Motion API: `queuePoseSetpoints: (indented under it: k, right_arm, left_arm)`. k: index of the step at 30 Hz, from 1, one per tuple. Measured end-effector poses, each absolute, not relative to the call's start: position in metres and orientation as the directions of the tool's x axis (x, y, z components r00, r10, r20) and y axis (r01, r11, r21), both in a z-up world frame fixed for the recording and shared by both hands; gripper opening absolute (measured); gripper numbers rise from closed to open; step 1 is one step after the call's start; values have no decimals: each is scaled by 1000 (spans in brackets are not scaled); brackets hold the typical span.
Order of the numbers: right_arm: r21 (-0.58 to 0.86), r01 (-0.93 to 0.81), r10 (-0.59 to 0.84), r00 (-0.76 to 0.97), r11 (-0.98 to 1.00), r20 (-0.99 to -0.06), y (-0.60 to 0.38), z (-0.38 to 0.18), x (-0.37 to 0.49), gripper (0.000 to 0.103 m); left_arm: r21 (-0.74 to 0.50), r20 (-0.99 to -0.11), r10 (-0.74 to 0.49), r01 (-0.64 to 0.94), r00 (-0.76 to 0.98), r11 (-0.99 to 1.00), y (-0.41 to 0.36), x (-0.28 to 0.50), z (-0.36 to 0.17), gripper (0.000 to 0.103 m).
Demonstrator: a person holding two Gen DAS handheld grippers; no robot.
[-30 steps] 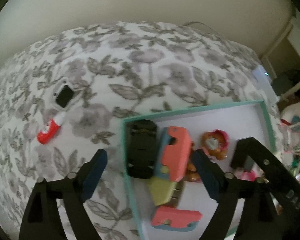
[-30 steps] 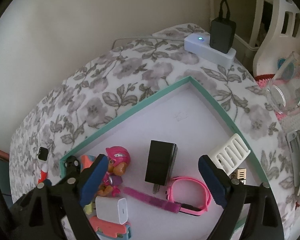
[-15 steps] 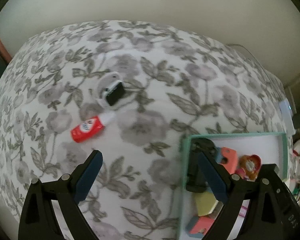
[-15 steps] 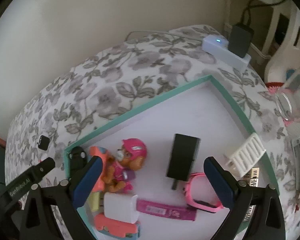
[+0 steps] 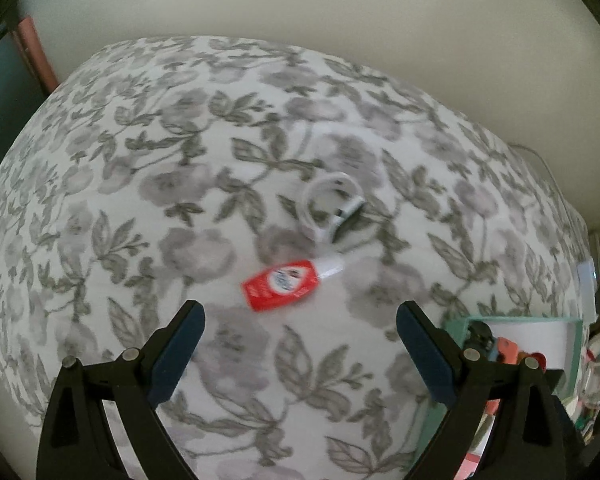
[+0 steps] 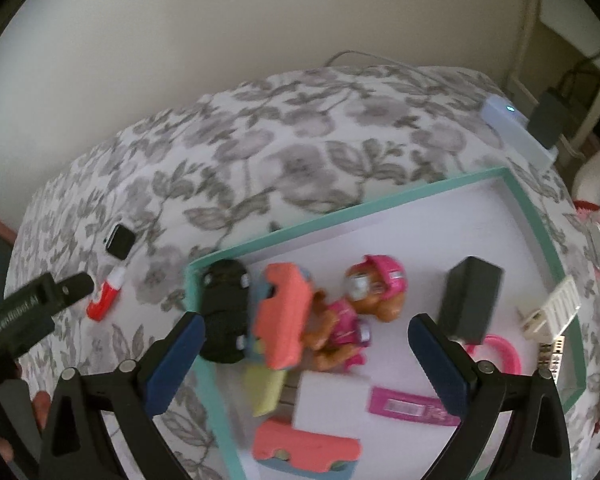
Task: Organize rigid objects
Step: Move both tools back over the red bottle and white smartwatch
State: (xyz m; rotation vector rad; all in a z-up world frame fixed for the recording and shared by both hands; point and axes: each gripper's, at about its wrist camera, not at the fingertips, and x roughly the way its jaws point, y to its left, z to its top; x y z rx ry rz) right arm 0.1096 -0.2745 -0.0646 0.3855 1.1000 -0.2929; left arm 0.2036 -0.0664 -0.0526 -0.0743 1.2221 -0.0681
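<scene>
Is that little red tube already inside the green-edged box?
No, the red tube lies on the flowered cloth, outside the box.

Black left gripper (image 5: 296, 352) and right gripper (image 6: 306, 354), navy pads, silver screws.

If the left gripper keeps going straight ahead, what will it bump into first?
Probably the red tube: it lies just ahead of the open left gripper, roughly between the fingers. The white smartwatch lies beyond it. Depth is hard to judge.
</scene>
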Motion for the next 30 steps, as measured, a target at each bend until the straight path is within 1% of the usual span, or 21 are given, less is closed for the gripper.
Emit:
queuePoseSetpoints:
  k: [9,13,15,21,26,30]
  right_arm:
    - [169,356,-4,438,919,-899,-233,-61,121,103]
    - [193,315,34,446,929,-894,-213,-64,127,103]
    - [200,289,54,444,936,-895,-203,-68,131,103]
    - [189,268,52,446,945,-894,-191,-75,137,103]
    - [177,264,35,466,948,-884,-191,-75,142,103]
    - [167,263,23,474,950,-880,-192,-76,145,103]
  left_arm:
    - [-93,-920,-66,-50,387,994,-30,213,-50,97]
    - [-99,-912,-64,-67,406,993,-15,216,-48,97]
    - [-99,-911,-59,-79,407,992,-7,219,-49,97]
    - [-126,-922,-73,-119,380,985,15,227,-63,97]
    - [-139,-922,-91,-102,377,985,14,231,-69,97]
    - [-161,-920,-128,-59,370,985,4,234,-74,97]
